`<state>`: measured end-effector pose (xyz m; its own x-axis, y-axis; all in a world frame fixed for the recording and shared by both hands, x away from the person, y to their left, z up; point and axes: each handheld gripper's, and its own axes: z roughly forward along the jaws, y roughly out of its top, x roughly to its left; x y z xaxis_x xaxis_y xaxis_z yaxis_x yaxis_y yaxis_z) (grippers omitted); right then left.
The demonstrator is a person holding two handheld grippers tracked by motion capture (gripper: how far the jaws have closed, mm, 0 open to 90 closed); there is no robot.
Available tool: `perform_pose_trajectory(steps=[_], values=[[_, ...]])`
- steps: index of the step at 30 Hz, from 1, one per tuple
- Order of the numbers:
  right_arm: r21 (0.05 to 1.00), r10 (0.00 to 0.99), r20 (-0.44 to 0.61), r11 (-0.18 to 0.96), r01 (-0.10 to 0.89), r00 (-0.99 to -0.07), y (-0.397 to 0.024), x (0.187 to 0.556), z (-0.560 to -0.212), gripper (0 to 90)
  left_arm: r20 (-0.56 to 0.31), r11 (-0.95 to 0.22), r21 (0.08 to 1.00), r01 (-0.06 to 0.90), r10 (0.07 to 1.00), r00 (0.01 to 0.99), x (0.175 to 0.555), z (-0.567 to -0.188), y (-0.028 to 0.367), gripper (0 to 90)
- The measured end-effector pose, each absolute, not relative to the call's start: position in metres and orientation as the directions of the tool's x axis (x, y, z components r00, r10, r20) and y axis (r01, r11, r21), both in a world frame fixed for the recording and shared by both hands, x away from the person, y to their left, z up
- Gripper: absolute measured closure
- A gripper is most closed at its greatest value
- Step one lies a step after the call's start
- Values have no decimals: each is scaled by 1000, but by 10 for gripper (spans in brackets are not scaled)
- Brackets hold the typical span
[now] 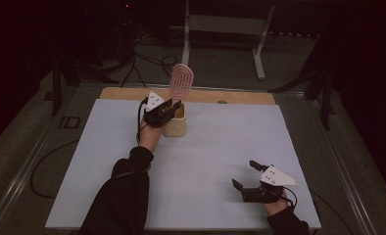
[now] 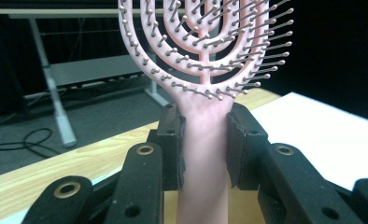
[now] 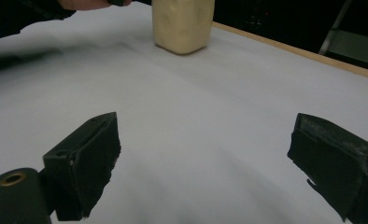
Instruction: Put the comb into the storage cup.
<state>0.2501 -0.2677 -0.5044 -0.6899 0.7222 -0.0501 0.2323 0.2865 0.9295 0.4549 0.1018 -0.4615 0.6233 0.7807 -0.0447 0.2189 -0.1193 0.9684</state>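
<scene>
the left tool [image 2: 204,144] is clamping the handle of a pink brush [image 2: 205,56], its two jaws pressing on either side of the neck just below the bristled head. in the high view the left tool [image 1: 164,111] is sitting at the near left rim of a cream cup [image 1: 176,125], and the brush [image 1: 180,83] is standing upright with its handle going down into the cup and its oval, open-slotted head rising above the rim. the left hand [image 1: 149,134] is reaching in from the near side, a dark sleeve [image 1: 120,196] trailing behind it.

the right tool [image 1: 246,175] is lying low at the near right of the tabletop [image 1: 220,147], well apart from the cup, its jaws standing wide apart with nothing between them. in the right gripper view the right tool [image 3: 205,163] is looking across the bare white sheet toward the cup [image 3: 183,25], which is standing at the far side.

the white sheet is covering most of the tabletop, with a strip of wood [image 1: 230,97] showing along the far edge. beyond it, cables [image 1: 142,58] are lying on the dark floor near a grey frame [image 1: 225,29].
</scene>
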Motion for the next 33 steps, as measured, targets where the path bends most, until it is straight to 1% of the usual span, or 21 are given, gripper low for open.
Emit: perform_pose_trajectory(steps=[1,2,3,4,5,6,7,9,12,13,20,28,33], values=[[929,722,-50,287,233,-690,-268,250,-504,87,-55,-113,968,223,775,629,455,-461,103,676],[929,722,-50,287,233,-690,-268,250,-504,86,-55,-124,963,239,779,625,456,-461,102,593],[929,723,-50,286,233,-689,-268,250,-504,87,-65,-132,955,264,779,624,457,-460,102,464],[929,723,-50,287,233,-689,-268,250,-504,86,-78,-135,949,286,776,626,458,-459,102,361],[929,723,-50,287,233,-689,-268,250,-504,87,-89,-132,950,282,753,652,457,-460,105,305],[929,723,-50,286,233,-689,-268,250,-504,86,-106,-128,947,293,740,664,458,-459,106,205],[929,723,-48,285,234,-689,-267,250,-504,86,-111,-135,943,304,734,670,459,-458,106,147],[928,722,-52,290,234,-690,-267,250,-505,86,-108,-161,935,317,720,686,460,-458,107,61],[929,723,-51,288,233,-689,-267,250,-504,86,-107,-174,929,326,716,689,461,-458,107,4],[928,723,-52,289,233,-688,-267,250,-504,86,-105,-176,929,327,719,687,461,-458,107,0],[930,724,-51,286,232,-688,-268,250,-504,86,-105,-207,914,349,710,696,461,-454,108,0],[929,725,-49,286,235,-687,-267,250,-504,87,-76,-239,913,331,697,713,455,-444,112,0],[929,725,-49,286,235,-687,-267,251,-504,86,-73,-250,912,327,684,726,452,-438,116,0]])
